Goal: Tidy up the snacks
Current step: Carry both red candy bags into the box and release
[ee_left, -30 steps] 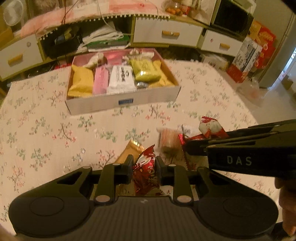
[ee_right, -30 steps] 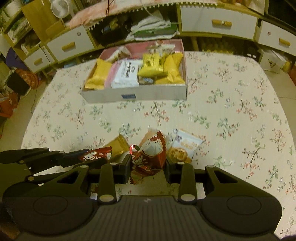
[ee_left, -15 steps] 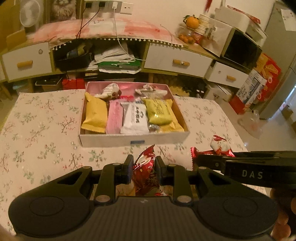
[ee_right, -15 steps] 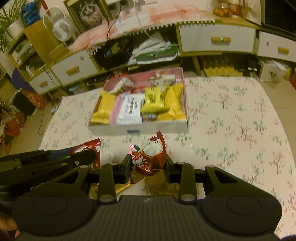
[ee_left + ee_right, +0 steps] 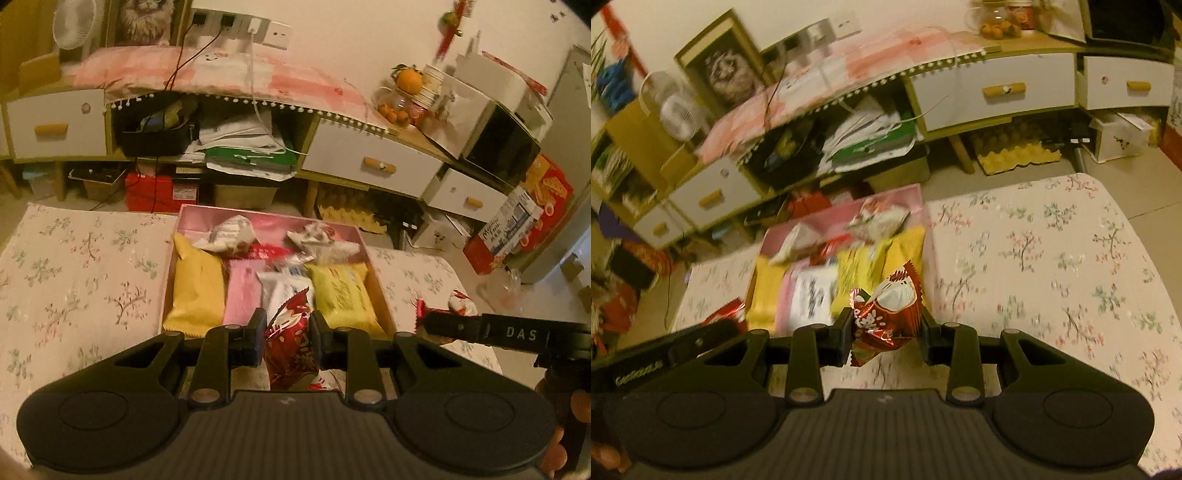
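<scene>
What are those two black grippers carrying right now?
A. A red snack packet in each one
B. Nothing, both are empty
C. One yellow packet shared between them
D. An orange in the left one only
A: the left gripper is clamped on a red snack packet, and the right gripper pinches another red packet, both near the pink box.

A table covered with a pale cloth (image 5: 1052,266) printed with small flowering branches carries a shallow pink-lined box (image 5: 192,218) near its far edge. The box holds yellow, pink and white snack packets packed side by side.
</scene>
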### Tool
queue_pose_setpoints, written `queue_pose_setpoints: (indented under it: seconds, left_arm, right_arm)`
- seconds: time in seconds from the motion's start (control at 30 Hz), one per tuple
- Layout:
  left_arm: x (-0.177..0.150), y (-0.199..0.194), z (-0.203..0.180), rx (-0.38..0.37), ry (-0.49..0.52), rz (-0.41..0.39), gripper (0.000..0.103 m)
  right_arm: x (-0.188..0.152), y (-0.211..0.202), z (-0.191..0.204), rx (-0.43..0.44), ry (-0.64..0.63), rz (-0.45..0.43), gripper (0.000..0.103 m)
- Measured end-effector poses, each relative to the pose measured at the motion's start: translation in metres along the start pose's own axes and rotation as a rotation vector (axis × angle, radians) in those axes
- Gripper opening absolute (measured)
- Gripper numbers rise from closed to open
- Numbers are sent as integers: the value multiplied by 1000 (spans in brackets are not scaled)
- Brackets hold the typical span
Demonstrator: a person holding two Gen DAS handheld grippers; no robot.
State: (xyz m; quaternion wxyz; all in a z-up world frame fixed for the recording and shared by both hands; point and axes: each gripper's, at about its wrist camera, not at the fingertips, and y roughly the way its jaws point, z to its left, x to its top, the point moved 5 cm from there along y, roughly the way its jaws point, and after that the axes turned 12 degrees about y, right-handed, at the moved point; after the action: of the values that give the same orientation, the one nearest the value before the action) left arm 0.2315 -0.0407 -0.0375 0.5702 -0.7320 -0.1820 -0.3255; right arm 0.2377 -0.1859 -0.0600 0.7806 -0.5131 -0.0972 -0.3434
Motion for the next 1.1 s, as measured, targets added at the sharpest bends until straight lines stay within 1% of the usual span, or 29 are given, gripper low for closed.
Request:
queue_pose_setpoints:
  seconds: [0.07,0.13,0.2,0.3,0.43,0.57,0.63,0.67,0.7,0.77,0.8,0.83,0.87,0.9,0.97,1.03,1.1]
  left_arm:
    - [4,8,7,-1,-12,0,29]
    - [9,13,16,8,-18,-1,29]
    - [14,17,25,16,-23,-7,29]
    - [17,23,36,-2,-13,4,29]
    - [11,36,45,21,10,39,29]
    - [0,49,49,41,45,84,30]
    - [0,51,53,68,55,78,31]
    - [-1,51,53,68,67,73,31]
    - [-1,51,52,62,81,70,33]
    - [-2,49,50,70,99,62,39]
    - [-2,48,50,77,100,56,52]
    - [-1,46,50,89,97,46,62]
    - [0,44,52,97,91,32,63]
    - [1,42,52,98,80,21,63]
    - [3,38,57,92,39,9,63]
    - [3,34,62,98,-6,7,64]
    - [2,31,64,103,-27,13,64]
  right_arm:
    - [5,8,0,3,6,-8,32]
    - [7,17,5,5,-15,-7,32]
    - [8,24,12,3,-53,-8,32]
    - [17,31,24,17,-108,-27,32]
    - [29,44,34,71,-105,-30,32]
    - [26,61,48,110,-117,-12,32]
    - [24,69,55,122,-123,-13,32]
    - [25,71,57,131,-119,-15,32]
    - [25,73,59,141,-115,-16,32]
    - [24,79,64,146,-115,-17,33]
    - [25,80,65,144,-114,-20,36]
    - [25,81,66,144,-109,-28,36]
    - [26,81,66,146,-100,-36,39]
    - [28,80,66,147,-86,-47,45]
    - [31,77,65,167,-64,-46,45]
    - [33,68,65,168,-71,-44,45]
    - [35,60,63,172,-66,-48,45]
